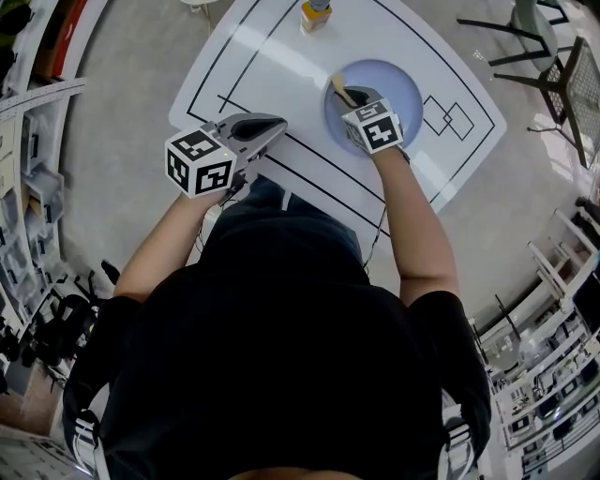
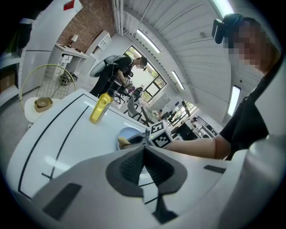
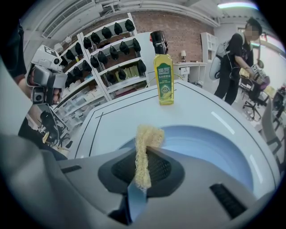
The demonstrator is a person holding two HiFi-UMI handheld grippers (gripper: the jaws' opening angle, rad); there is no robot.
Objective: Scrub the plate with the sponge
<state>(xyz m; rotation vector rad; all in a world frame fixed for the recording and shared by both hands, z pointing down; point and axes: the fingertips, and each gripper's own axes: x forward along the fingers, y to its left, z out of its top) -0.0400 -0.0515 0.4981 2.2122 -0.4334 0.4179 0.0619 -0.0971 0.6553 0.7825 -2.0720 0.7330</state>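
Observation:
A pale blue plate [image 1: 403,86] lies on the white table [image 1: 272,66], right of centre. My right gripper [image 1: 349,96] hovers over the plate's left part, shut on a thin tan sponge [image 1: 341,90]. In the right gripper view the sponge [image 3: 144,152] stands pinched edge-on between the jaws, its top poking out above the blue plate [image 3: 214,147]. My left gripper [image 1: 272,127] stays near the table's front edge, left of the plate, shut with nothing in it; in its own view the pads [image 2: 144,166] meet. The plate [image 2: 129,133] and sponge [image 2: 122,143] show beyond them.
A yellow dish-soap bottle [image 1: 314,14] stands at the table's far side, behind the plate, also seen as the bottle [image 3: 164,76] and bottle [image 2: 100,108]. Black lines mark the tabletop. Shelving, chairs [image 1: 553,56] and a standing person [image 3: 232,62] surround the table.

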